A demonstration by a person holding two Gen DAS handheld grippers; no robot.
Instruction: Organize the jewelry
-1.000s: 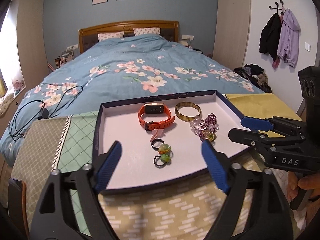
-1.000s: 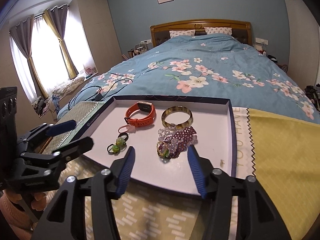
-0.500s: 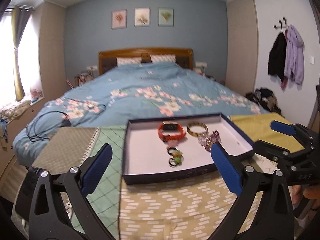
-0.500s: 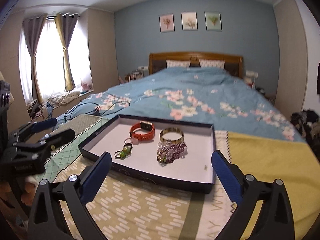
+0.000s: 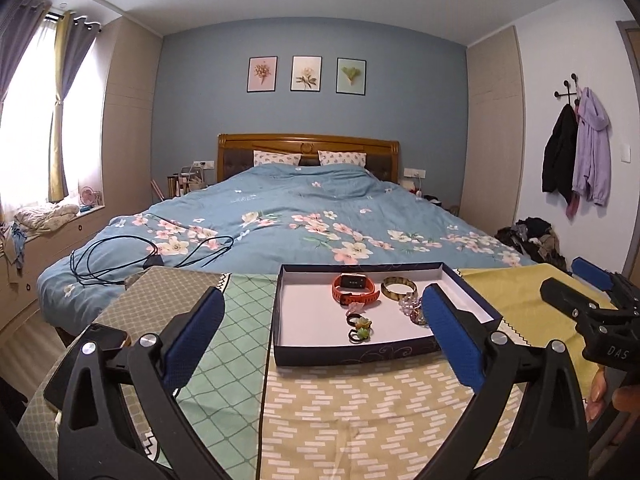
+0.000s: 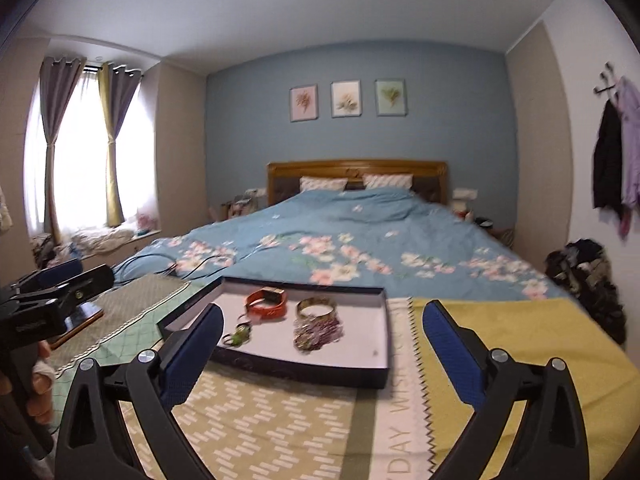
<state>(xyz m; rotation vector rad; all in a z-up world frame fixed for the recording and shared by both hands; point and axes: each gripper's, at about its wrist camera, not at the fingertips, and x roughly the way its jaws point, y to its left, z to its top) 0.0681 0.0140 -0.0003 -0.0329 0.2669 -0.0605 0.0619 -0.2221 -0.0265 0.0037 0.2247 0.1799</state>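
Lying ahead of both wide-spread, empty tongs (image 5: pixel 320 334) (image 6: pixel 320 344), jewelry tray (image 5: pixel 280 320) untouched.

"DAS" in white on black body of right gripper (image 5: pixel 576 294), left view. Cloth (image 6: pixel 404 432) strip, right view: "DAY WISH" readable; rest cut off.

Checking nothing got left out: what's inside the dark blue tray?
Inside the tray: an orange watch, a gold bangle, a beaded bracelet pile and small rings. The left gripper's finger covers part of the beads.
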